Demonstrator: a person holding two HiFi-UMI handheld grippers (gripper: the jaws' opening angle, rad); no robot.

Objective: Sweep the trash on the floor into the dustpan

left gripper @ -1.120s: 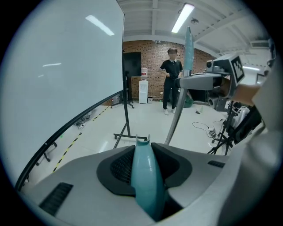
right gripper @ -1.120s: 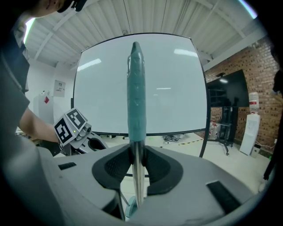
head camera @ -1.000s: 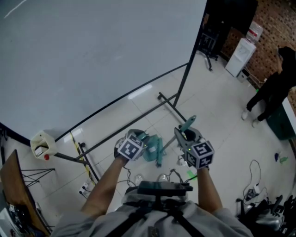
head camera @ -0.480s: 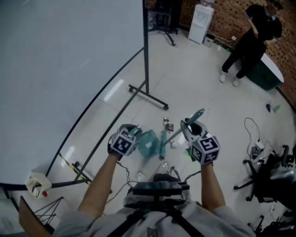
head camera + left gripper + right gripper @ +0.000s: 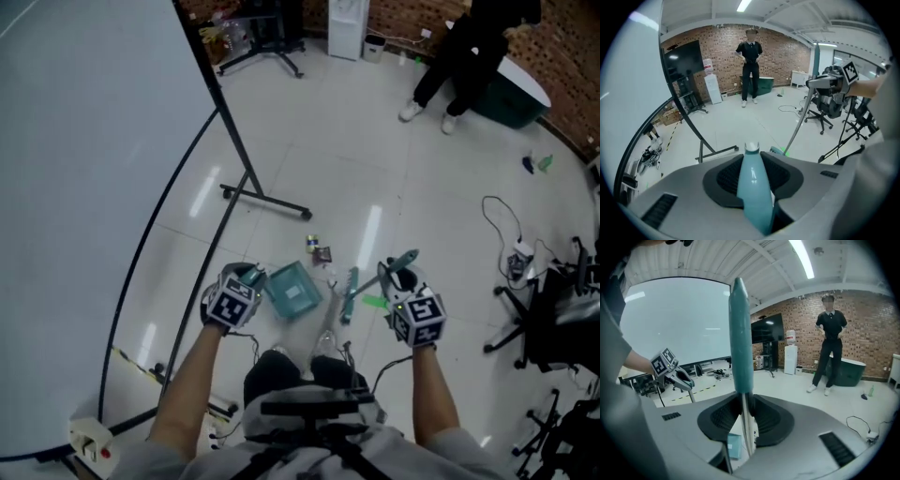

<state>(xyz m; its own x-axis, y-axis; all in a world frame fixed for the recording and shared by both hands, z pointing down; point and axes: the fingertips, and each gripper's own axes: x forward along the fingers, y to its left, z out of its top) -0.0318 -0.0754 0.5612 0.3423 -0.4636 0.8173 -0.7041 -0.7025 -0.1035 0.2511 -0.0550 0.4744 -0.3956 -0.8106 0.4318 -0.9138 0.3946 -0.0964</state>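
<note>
Both tools sit farther out on open floor than a second ago. The stand leg (image 5: 267,202) of the big screen (image 5: 84,141) was close ahead of them then and now lies well off to the upper left. The trash (image 5: 320,251) has come into sight just beyond them.

Left gripper (image 5: 247,277): jaws clamped on the teal handle of the dustpan (image 5: 294,292), which shows end-on in the left gripper view. The pan is low, between the two hands.

Right gripper (image 5: 401,277): jaws pinch the thin metal shaft of the broom (image 5: 350,292) just under its teal grip. The brush head is down at the pan's right side, near it but apart.

Trash: two or three small dark scraps on the tile, just past the gap between pan and brush, touched by neither.

Step, as I read it: lining up, with no sweep begun. The next move calls for the pan's lip flat on the floor and facing the scraps. The brush then goes down on their far side and draws them back toward the pan.

Hard to make out:
- What the scraps are: too small to tell.
- Whether the pan rests on the floor or hangs above it, and which way its mouth faces.
- Whether the bristles touch the tile.
- The green bit (image 5: 374,302) beside the brush: litter or floor tape, cannot tell.

A person (image 5: 464,47) stands well away at the far wall, clear of the work.
</note>
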